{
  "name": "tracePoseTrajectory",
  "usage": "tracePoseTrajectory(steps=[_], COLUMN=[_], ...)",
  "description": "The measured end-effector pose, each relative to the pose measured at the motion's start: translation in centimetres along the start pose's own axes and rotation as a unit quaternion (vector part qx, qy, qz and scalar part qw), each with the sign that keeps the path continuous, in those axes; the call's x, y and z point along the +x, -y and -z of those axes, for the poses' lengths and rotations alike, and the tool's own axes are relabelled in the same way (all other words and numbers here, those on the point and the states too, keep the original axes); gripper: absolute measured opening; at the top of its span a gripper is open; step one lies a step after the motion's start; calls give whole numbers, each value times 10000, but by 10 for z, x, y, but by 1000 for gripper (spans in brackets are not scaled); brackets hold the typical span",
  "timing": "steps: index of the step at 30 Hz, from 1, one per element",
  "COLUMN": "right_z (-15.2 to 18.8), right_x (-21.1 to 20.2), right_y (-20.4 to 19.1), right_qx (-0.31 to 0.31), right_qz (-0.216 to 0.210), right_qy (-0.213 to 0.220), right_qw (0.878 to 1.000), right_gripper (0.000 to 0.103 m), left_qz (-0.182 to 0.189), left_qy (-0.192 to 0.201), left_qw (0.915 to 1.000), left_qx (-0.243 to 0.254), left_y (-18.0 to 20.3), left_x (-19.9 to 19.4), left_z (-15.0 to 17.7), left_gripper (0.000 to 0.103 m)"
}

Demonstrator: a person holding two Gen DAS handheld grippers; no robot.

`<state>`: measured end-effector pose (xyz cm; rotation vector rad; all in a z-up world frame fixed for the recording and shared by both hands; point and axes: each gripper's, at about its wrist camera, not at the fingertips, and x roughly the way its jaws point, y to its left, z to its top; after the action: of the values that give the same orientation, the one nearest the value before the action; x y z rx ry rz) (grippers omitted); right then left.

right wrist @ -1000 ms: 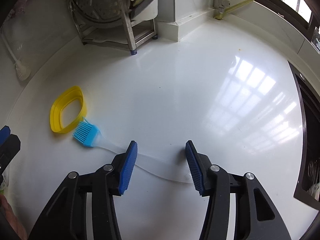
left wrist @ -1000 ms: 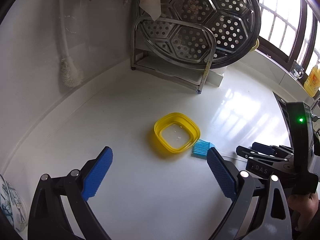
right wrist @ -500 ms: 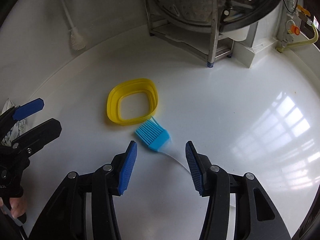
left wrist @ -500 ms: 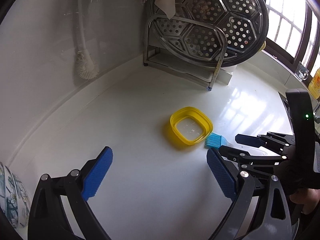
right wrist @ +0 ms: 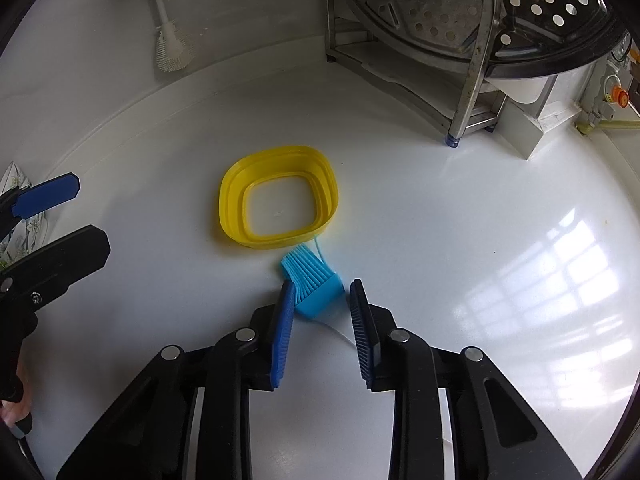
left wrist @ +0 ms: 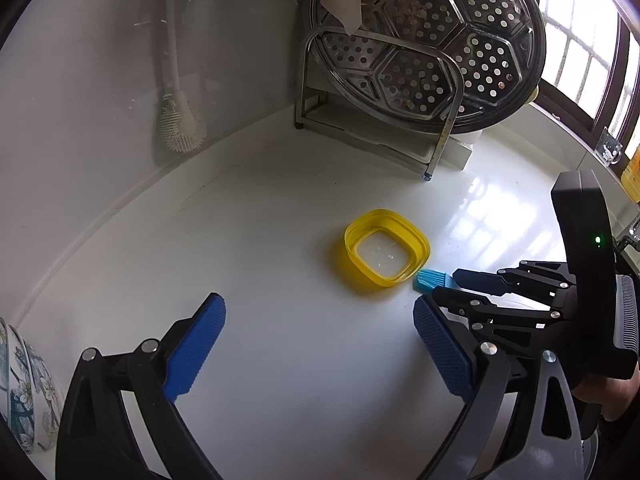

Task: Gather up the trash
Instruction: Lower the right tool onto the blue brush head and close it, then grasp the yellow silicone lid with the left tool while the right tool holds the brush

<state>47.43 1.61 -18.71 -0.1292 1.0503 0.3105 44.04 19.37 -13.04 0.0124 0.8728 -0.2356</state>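
Observation:
A yellow plastic ring (right wrist: 279, 197) lies flat on the white counter; it also shows in the left wrist view (left wrist: 386, 249). A blue silicone brush head (right wrist: 313, 280) with a clear handle lies just in front of it, bristles touching the ring. My right gripper (right wrist: 320, 298) is open with its jaws on either side of the brush head, close to it but not closed. It shows in the left wrist view (left wrist: 448, 284) at the right. My left gripper (left wrist: 316, 334) is wide open and empty, above bare counter short of the ring.
A steel rack (left wrist: 400, 92) holding a perforated steamer tray stands against the back wall. A white bottle brush (left wrist: 180, 120) hangs at the wall. A floral plate edge (left wrist: 24, 392) sits at the far left. A window (left wrist: 580, 52) is at the right.
My right gripper has moved forward along the clear handle until its jaws straddle the blue brush head, and the jaws have narrowed. My left gripper has drifted slightly, staying open.

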Motion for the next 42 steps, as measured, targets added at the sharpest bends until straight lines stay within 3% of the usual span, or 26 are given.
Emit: tracePoseTrajectory(steps=[11,17,28,32,36,42], right_z=[28,46,57,57,57,58], right_x=[-23,-36,-43,-43,-43,-44], right_y=[45,72,83,84,85,84], right_qx=[690,1051,1319,1358,1415,1404], right_qz=[312,535,600,594,574,576], right_qy=[-30,-30,27,53,89,98], right_qw=[9971,9930,9894,9889,9882,9884], right_gripper=[27,27,27,27,27,27], left_qz=[237,338,-153,-256,-385,-397], left_qy=[-74,-134,-407,-486,-534,-470], left_qw=[9995,9993,9990,9984,9976,9977], left_qx=[219,-29,85,-105,-229,-274], left_y=[26,42,74,73,73,76], left_x=[25,47,94,103,109,107], left_z=[-11,-24,-33,-35,-37,-40], left_gripper=[94,94,94,94,77,73])
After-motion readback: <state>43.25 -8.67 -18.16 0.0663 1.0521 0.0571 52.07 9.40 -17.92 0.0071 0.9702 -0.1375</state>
